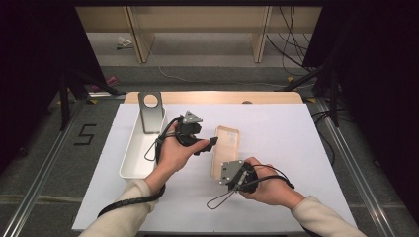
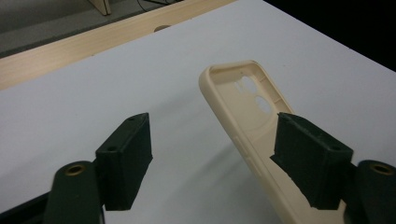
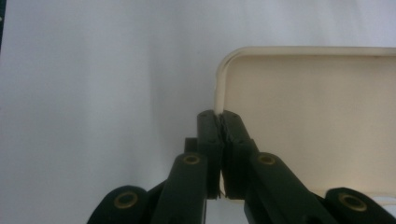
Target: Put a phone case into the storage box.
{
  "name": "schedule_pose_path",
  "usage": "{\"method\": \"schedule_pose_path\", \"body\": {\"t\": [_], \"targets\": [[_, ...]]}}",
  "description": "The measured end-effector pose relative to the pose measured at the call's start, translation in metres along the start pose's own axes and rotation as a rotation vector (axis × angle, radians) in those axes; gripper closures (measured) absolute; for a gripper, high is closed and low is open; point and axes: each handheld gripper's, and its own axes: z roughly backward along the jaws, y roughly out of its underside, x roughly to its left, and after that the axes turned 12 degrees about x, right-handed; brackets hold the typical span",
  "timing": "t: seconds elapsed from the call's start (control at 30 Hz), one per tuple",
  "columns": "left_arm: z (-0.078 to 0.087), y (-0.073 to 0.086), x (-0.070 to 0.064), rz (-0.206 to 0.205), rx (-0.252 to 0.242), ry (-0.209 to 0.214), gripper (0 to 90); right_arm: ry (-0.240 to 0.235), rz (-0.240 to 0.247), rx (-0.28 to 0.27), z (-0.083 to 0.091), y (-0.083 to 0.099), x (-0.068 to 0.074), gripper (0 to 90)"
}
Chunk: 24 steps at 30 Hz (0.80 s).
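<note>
Currently the beige phone case (image 1: 226, 148) lies near the middle of the white table (image 1: 276, 148), its long axis running from about twelve to six o'clock in the high view, hollow side facing up. The right gripper (image 1: 225, 170) sits at the case's six o'clock end, held by the person's right hand (image 1: 267, 187), and in the right gripper view its jaws are pressed together on the thin side wall of the case (image 3: 303, 116), just below a rounded corner, so it is clamped on the rim. The left gripper (image 1: 210, 143) sits at about nine o'clock from the case, held in the left hand (image 1: 175, 153), with its tips just beside the case's long left edge. In the left gripper view its jaws stand wide apart, holding nothing; the case (image 2: 243, 107) runs up between them with its rim raised and its camera cut-outs visible, and the right-hand jaw overlaps the case's edge, though whether it touches cannot be told. At about nine o'clock from the left hand a long white tray (image 1: 133, 153) lies along the table's left side, and a grey metal stand (image 1: 150, 113) with a round hole rises at the tray's far end. A looped cable (image 1: 220, 200) trails from the right gripper onto the table.
</note>
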Motion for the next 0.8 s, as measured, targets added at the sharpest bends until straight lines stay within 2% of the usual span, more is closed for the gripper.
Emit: {"method": "schedule_pose_path", "body": {"t": [0.2,0.27,0.4,0.5,0.57,0.8], "targets": [[-0.012,-0.009,0.001,0.038,0.017,0.030,36.0,0.009,0.002,0.002,0.000,-0.002,0.002,88.2],[-0.014,-0.011,0.001,0.041,0.032,0.030,38.7,0.011,0.017,-0.001,-0.001,-0.002,0.001,88.2],[-0.017,-0.015,0.000,0.065,0.049,0.037,45.5,0.004,0.012,0.005,-0.001,-0.003,0.002,88.2],[-0.020,-0.016,0.002,0.096,0.058,0.070,50.5,0.015,0.019,-0.003,0.000,-0.003,0.003,88.2],[-0.022,-0.016,0.003,0.101,0.067,0.074,53.8,0.016,0.022,-0.002,0.000,-0.004,0.003,88.2],[-0.023,-0.017,0.005,0.141,0.065,0.091,70.7,0.016,0.021,0.003,-0.001,-0.005,0.005,88.2]]}}
